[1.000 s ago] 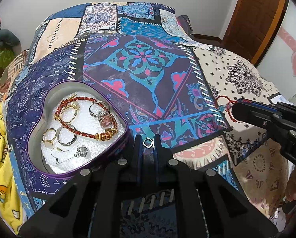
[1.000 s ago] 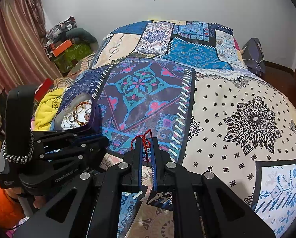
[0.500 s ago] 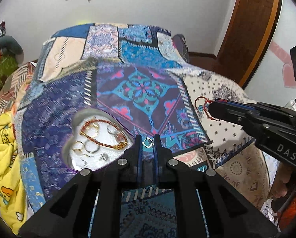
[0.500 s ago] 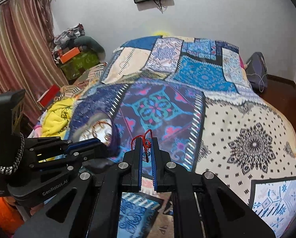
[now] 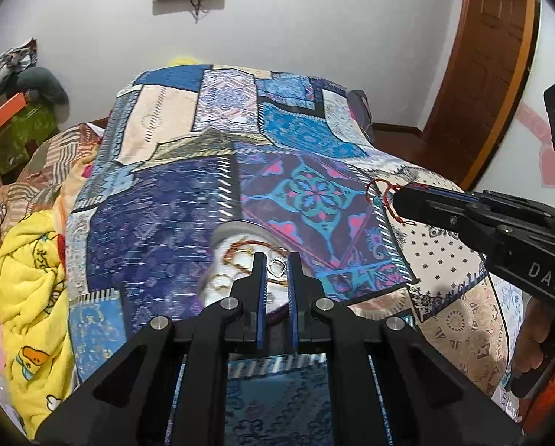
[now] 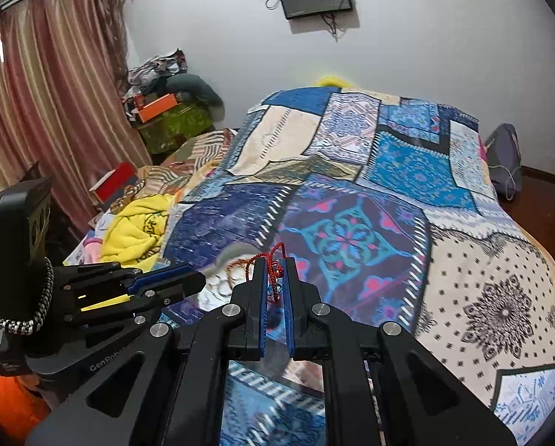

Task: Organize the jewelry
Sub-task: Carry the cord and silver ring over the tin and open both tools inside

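Above the patchwork bedspread (image 5: 166,223), both tilted downward: left gripper (image 5: 276,264) fingers clamped on a small ring (image 5: 276,267), right gripper (image 6: 275,271) fingers on a red cord bracelet (image 6: 273,260).

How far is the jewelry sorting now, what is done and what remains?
Done: gold rings and a beaded bracelet lie in the purple heart-shaped tray. In hand: the left gripper pinches a small silver ring; the right gripper pinches a red cord bracelet. Left: placing both, apparently in the tray.
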The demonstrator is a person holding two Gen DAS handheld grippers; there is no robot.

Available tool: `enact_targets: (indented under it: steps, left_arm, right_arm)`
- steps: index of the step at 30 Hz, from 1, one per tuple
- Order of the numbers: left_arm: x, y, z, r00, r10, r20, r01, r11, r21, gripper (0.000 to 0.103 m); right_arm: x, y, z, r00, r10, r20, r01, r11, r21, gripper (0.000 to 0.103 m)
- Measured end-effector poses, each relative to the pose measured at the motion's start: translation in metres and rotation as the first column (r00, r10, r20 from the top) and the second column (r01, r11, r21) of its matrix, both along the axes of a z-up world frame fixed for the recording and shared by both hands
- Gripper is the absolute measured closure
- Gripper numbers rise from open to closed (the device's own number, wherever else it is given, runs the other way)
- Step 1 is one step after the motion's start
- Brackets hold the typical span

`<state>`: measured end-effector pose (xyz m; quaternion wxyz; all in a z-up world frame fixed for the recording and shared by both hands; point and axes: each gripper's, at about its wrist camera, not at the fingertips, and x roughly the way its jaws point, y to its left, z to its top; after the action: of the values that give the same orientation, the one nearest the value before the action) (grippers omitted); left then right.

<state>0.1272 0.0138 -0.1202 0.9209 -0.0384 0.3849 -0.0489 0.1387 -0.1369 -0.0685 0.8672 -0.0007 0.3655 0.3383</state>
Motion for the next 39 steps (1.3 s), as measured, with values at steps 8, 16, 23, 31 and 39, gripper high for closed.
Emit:
enact_targets:
  steps: [8,16,23,31,39]
  left_arm:
    - [-0.004,0.025,0.012,0.999,0.032,0.039,-0.031,0.999,-0.007,0.094]
    - [-0.002,0.035,0.006,0.999,0.023,0.031,-0.022,1.0,-0.018,0.094]
    - [0.008,0.032,-0.024,0.999,-0.001,-0.041,0.0,1.0,-0.026,0.094]
    - [0.017,0.031,-0.042,0.997,-0.009,-0.08,0.006,0.999,-0.039,0.094]
    - [0.019,0.038,-0.046,0.996,-0.005,-0.093,-0.001,0.998,-0.062,0.094]
  right_arm:
    - [-0.004,0.028,0.006,0.999,0.045,0.018,-0.045,0.999,0.011,0.096]
    - [0.005,0.047,-0.008,0.998,0.069,-0.015,-0.069,0.997,0.018,0.096]
    - [0.017,0.057,-0.031,0.995,0.071,-0.069,-0.071,0.997,-0.004,0.096]
    - [0.029,0.064,-0.059,0.986,0.078,-0.145,-0.083,0.996,-0.032,0.096]
    - [0.027,0.066,-0.07,0.983,0.088,-0.164,-0.099,0.993,-0.061,0.096]
